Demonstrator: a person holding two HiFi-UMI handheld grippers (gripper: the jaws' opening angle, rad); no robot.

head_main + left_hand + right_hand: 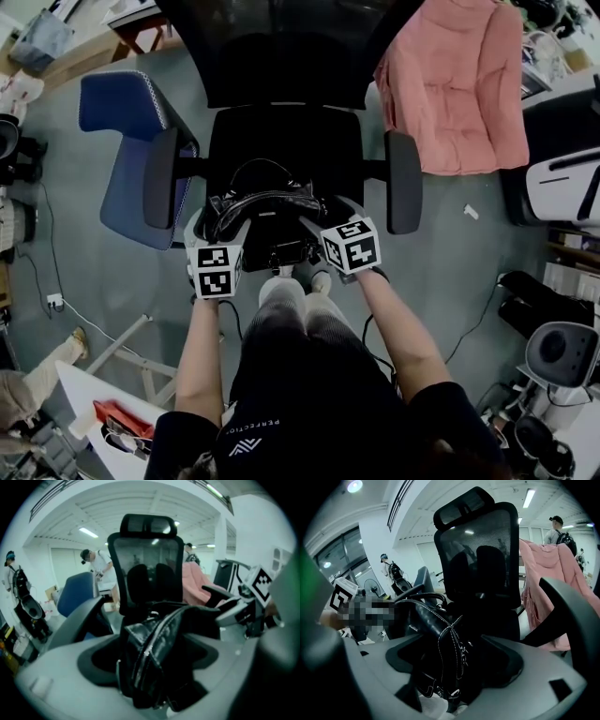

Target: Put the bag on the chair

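Observation:
A black leather bag [267, 211] with white stitching hangs at the front edge of the black office chair's seat [281, 141], above the person's white shoes. My left gripper [217, 225] is shut on the bag's left end and my right gripper [319, 223] on its right end. In the left gripper view the bag [154, 653] fills the space between the jaws, with the chair's mesh back [147, 559] behind it. The right gripper view shows the bag [440, 648] pinched between the jaws, its handle up, in front of the chair [480, 555]. Whether the bag's bottom touches the seat I cannot tell.
A blue chair [122, 141] stands left of the office chair, and a pink jacket [464, 84] lies on a seat at the right. The chair's armrests [403, 178] flank the bag. Cables, a white table [94, 403] and equipment [562, 187] ring the floor. People [96, 564] stand far behind.

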